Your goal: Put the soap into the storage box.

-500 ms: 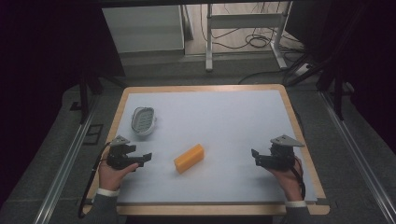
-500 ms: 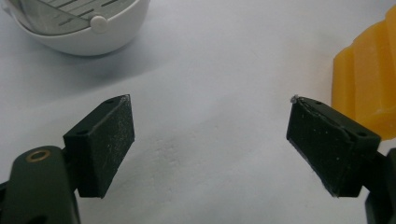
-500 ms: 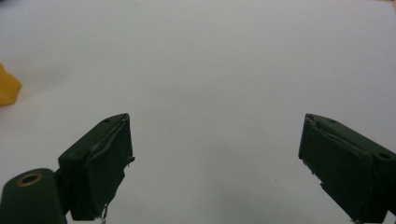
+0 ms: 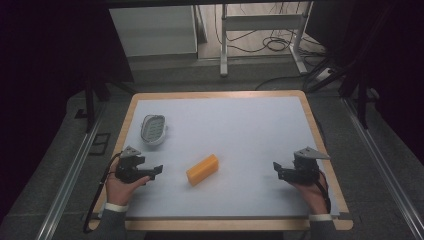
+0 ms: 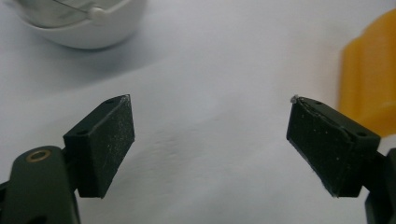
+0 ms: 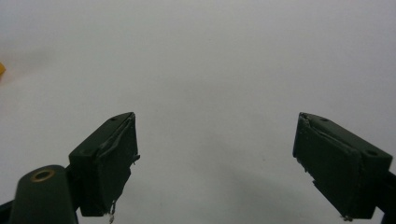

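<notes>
An orange block [image 4: 202, 169] lies near the middle of the white table top [image 4: 240, 130], and its edge [image 5: 369, 74] shows at the right of the left gripper view. A white dish with a metal rack [image 4: 153, 129] stands at the left; its rim [image 5: 79, 23] appears at the top left of the left gripper view. My left gripper [image 4: 157, 170] rests low at the left, jaws pointing toward the block, open with nothing between them [image 5: 210, 140]. My right gripper [image 4: 276, 168] sits at the right, open over bare table [image 6: 215, 154].
The table has a wooden rim [image 4: 320, 145]. Beyond its far edge stand a white cabinet [image 4: 152, 30] and a metal frame [image 4: 260, 30] with cables on the floor. Metal rails [image 4: 70, 170] run along both sides.
Both grippers and the block stand much as before; no clear movement.
</notes>
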### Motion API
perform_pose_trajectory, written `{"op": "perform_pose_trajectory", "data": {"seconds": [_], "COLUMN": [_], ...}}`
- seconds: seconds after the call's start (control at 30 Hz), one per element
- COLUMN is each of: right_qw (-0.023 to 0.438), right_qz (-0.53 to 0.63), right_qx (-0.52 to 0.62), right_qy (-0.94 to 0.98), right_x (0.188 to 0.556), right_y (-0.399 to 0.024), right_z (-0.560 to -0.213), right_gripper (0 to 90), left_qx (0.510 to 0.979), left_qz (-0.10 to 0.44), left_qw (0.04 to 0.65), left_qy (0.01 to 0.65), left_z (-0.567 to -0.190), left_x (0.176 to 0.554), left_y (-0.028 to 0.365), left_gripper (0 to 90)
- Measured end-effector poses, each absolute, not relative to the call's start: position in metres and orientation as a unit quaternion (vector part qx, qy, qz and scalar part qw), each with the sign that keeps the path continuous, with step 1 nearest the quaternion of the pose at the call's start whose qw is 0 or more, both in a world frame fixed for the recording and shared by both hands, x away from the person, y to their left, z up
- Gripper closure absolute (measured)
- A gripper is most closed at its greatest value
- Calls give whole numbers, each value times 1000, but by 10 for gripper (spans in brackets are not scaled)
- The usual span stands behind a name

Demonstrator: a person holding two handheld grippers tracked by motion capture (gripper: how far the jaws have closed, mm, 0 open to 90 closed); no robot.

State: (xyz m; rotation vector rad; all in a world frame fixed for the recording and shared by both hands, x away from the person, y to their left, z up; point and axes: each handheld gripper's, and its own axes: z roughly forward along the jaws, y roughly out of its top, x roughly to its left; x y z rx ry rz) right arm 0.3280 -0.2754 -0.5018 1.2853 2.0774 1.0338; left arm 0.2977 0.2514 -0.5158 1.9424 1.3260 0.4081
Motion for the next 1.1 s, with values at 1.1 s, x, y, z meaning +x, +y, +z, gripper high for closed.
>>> {"op": "perform_pose_trajectory", "data": {"seconds": [1.1], "right_qw": [252], "right_qz": [368], "right_qx": [463], "right_qy": [766], "right_x": [321], "right_y": [-278], "right_z": [-498], "right_gripper": [137], "left_qx": [773], "left_qz": [163], "left_qw": [384], "left_qy": [478], "left_z": [-466], "left_x": [282], "left_y": [242], "left_gripper": [212]}}
